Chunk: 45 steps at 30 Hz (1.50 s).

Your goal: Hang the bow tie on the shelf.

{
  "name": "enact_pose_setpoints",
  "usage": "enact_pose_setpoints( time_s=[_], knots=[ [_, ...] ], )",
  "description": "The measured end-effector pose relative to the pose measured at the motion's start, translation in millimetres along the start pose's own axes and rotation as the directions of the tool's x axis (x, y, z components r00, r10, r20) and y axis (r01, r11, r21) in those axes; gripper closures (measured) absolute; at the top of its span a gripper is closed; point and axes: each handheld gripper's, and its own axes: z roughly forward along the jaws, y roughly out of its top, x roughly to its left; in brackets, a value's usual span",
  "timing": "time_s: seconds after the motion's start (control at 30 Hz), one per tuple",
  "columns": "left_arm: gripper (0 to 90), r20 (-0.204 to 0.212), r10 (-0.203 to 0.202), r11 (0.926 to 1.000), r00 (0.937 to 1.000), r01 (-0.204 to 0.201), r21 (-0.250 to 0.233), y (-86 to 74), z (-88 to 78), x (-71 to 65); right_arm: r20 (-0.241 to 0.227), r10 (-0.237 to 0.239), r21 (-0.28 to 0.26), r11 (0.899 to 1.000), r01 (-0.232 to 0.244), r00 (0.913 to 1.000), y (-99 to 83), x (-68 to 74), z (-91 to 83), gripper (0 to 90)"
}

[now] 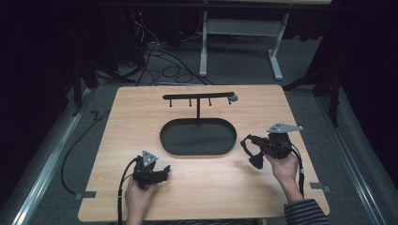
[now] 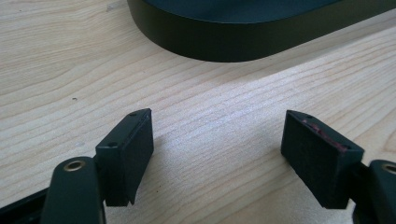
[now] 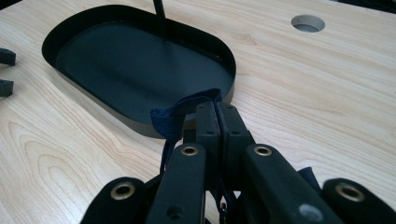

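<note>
A black oval tray (image 1: pixel 165 137) lies at the table's middle, with a thin T-shaped rack (image 1: pixel 198 97) of small hooks rising from its far edge. My right gripper (image 1: pixel 247 143) is held just right of the tray, shut on a dark blue strap (image 3: pixel 169 119) that loops out to the left of its closed tips (image 3: pixel 218 110); the tray (image 3: pixel 121 65) and the rack's post (image 3: pixel 159 18) lie just beyond. My left gripper (image 1: pixel 164 171) rests low near the table's front left, open, with bare wood between its pads (image 2: pixel 217 140) and the tray's wall (image 2: pixel 210 42) ahead.
The wooden table (image 1: pixel 141 112) has a round hole (image 3: pixel 307 22) near the rack's right end. The left gripper's fingertips (image 3: pixel 4 70) poke in at the left edge of the right gripper view. Cables and a desk frame (image 1: pixel 244 42) stand on the floor beyond.
</note>
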Motion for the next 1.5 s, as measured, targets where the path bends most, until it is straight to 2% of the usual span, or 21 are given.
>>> enact_pose_setpoints(
  time_s=[0.33, 0.53, 0.83, 1.1, 1.5],
  knots=[
    [25.7, 0.001, 0.0, 1.0, 1.0, 0.0, 0.0, 0.0, 0.0, 0.0, -0.007, -0.007, 0.001, 1.0, 0.007, 0.9999, 5.1, 2.3, -1.1, 90.0],
    [25.5, 0.002, 0.001, 1.0, 1.0, -0.001, 0.0, -0.1, 0.0, -0.1, -0.008, -0.021, -0.004, 1.0, 0.02, 0.9998, 15.1, 4.4, -2.0, 90.0],
    [25.5, 0.001, 0.001, 1.0, 1.0, -0.001, 0.0, 0.0, 0.0, -0.1, -0.024, -0.027, -0.024, 0.999, 0.027, 0.9993, 36.1, 4.6, 3.9, 90.0],
    [25.4, 0.001, 0.001, 1.0, 1.0, -0.001, 0.0, 0.0, 0.0, -0.1, -0.039, -0.021, -0.038, 0.999, 0.02, 0.999, 45.3, 5.9, 11.4, 90.0],
    [25.3, 0.003, 0.002, 1.0, 1.0, -0.002, 0.002, 0.0, -0.2, -0.3, -0.035, -0.05, -0.044, 0.998, 0.048, 0.9982, 60.0, 9.0, 16.9, 90.0]
  ],
)
